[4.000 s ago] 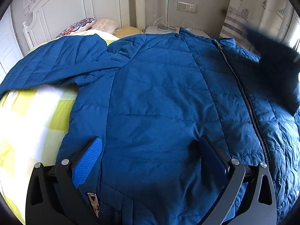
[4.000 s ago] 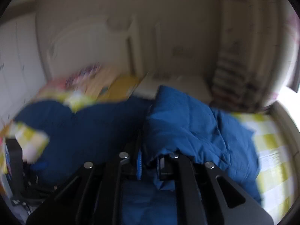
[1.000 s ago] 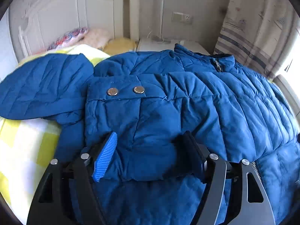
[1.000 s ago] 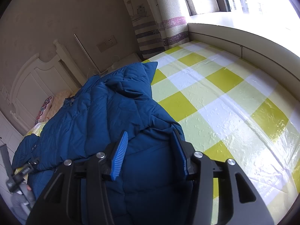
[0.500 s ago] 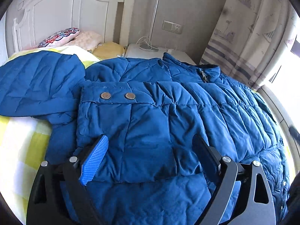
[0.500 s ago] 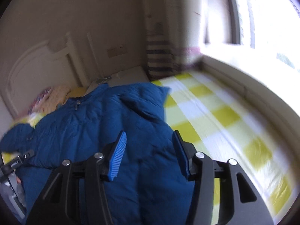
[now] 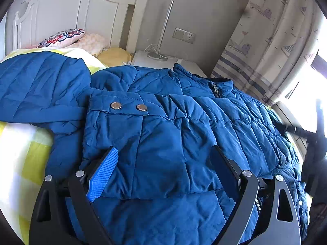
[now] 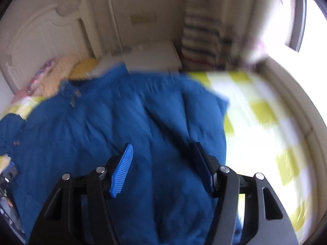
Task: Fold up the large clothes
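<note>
Blue quilted puffer jacket lies spread on the bed, collar and zip top toward the far headboard end, hem toward the near edge. Long axis runs near-to-far. One sleeve is already folded across the chest: its cuff with two metal snap buttons sits left of the zip. The hood is flopped out to the far left, flat on the yellow-and-white checked bedsheet.

Left gripper: jaws wide apart, straddling the near part of the folded sleeve from above; fabric lies between them but the pads do not press on it. Nothing held.

Right gripper: jaws opening, over the jacket's right side; view is motion-blurred. Blue fabric under and between the jaws, no grip visible. From this view the jacket's right edge lies just right of the jaws, with bare checked sheet beyond.

Judgement: the right half is the next to come in, and the right gripper is the nearer one to that edge; the fold would travel leftward across the long axis.

Containers: none in view. White bedside cabinet stands past the collar, carrying a lamp base and cable.
</note>
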A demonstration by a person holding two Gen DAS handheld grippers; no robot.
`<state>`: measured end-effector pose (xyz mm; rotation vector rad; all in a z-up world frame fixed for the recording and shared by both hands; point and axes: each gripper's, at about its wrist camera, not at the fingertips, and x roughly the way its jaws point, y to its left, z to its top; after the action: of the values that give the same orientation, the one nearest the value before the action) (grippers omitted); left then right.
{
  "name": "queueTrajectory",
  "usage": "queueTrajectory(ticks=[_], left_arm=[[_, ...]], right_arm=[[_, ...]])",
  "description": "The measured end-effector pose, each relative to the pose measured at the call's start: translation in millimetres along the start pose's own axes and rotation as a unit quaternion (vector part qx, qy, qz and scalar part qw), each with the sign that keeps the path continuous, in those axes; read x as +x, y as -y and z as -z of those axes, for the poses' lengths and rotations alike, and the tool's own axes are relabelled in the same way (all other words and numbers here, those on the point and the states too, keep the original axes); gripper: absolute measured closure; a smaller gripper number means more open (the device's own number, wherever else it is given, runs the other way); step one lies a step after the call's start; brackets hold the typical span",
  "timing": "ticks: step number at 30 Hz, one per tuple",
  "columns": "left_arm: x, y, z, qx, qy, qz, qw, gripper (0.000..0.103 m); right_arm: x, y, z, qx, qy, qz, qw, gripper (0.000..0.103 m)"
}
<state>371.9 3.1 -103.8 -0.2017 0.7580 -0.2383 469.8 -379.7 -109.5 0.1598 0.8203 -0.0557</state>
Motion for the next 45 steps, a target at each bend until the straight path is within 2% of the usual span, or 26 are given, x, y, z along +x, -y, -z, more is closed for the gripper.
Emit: queueTrajectory(ticks=[3,5,6,9,13,14,16,17,19,20,22,24,26,28,29,30,32,38,45], left_arm=[[-0.3,-0.4,-0.5,-0.002,0.001,0.003,1.0,0.016],[-0.4,-1.1,-0.5,-0.004,0.001,0.005,1.0,0.016],[-0.1,-1.3,-0.5,-0.005,0.002,0.007,1.0,0.016],[0.7,-1.6,-0.4,-0.005,0.001,0.006,1.0,0.016],[3.0,-0.9,-0.7,-0.003,-0.003,0.003,1.0,0.016],[2.9,-0.5,-0.8,-0.002,-0.003,0.002,1.0,0.016],[3.6,-1.0,-1.1,-0.005,-0.004,0.005,1.0,0.016],[4.1,-1.4,-1.2,-0.005,-0.004,0.006,1.0,0.016],[4.0,-2.8,-0.9,-0.009,-0.003,0.011,0.9999,0.016],[4.0,-4.1,-1.1,-0.012,-0.002,0.015,0.9998,0.016],[4.9,-5.9,-1.9,-0.015,-0.003,0.018,0.9997,0.016],[5.8,-6.2,-2.4,-0.017,-0.004,0.019,0.9997,0.016],[6.0,-5.5,-2.5,-0.016,-0.004,0.018,0.9997,0.016],[5.7,-5.4,-2.6,-0.016,-0.004,0.019,0.9997,0.016],[5.4,-6.0,-2.2,-0.017,-0.004,0.02,0.9996,0.016],[4.5,-6.5,-1.8,-0.018,-0.003,0.022,0.9996,0.016],[4.0,-8.3,-2.3,-0.02,-0.001,0.025,0.9995,0.016],[2.7,-12.2,-2.4,-0.027,0.002,0.032,0.9991,0.016],[2.1,-7.8,-1.3,-0.019,0.002,0.017,0.9997,0.016]], right_arm=[[17.4,-3.4,-25.0,-0.018,0.01,0.027,0.999,0.037],[51.0,4.0,-29.5,-0.018,-0.031,0.063,0.997,0.032],[65.5,8.4,-29.6,-0.008,-0.05,0.062,0.997,0.026],[66.5,15.3,-32.1,0.017,-0.056,0.053,0.997,0.026],[41.7,1.4,-40.8,0.017,0.003,0.026,1.0,0.026],[48.8,-4.8,-40.6,0.003,-0.003,0.024,1.0,0.025],[76.1,-13.1,-32.6,-0.029,-0.054,0.035,0.998,0.02],[76.6,-12.8,-31.6,-0.025,-0.045,0.038,0.998,0.02],[64.0,-12.9,-30.1,-0.004,-0.05,0.052,0.997,0.021],[44.1,-15.5,-24.4,0.008,-0.034,0.058,0.998,0.021],[-6.7,-29.3,1.7,0.014,0.013,0.029,0.999,0.018],[-37.3,-50.1,32.0,-0.009,0.028,0.006,1.0,0.014],[-56.7,-64.5,67.4,-0.047,0.043,0.022,0.998,0.008],[-50.2,-67.0,91.0,-0.07,0.027,0.049,0.996,0.008],[-37.4,-61.9,100.6,-0.061,0.0,0.058,0.996,0.009],[-33.8,-58.8,101.2,-0.046,-0.015,0.049,0.998,0.009],[-37.4,-51.2,100.7,-0.019,-0.006,0.047,0.999,0.008],[-41.0,-62.6,105.8,-0.04,-0.009,0.064,0.997,0.007],[-33.6,-47.2,98.6,-0.014,-0.013,0.034,0.999,0.006]])
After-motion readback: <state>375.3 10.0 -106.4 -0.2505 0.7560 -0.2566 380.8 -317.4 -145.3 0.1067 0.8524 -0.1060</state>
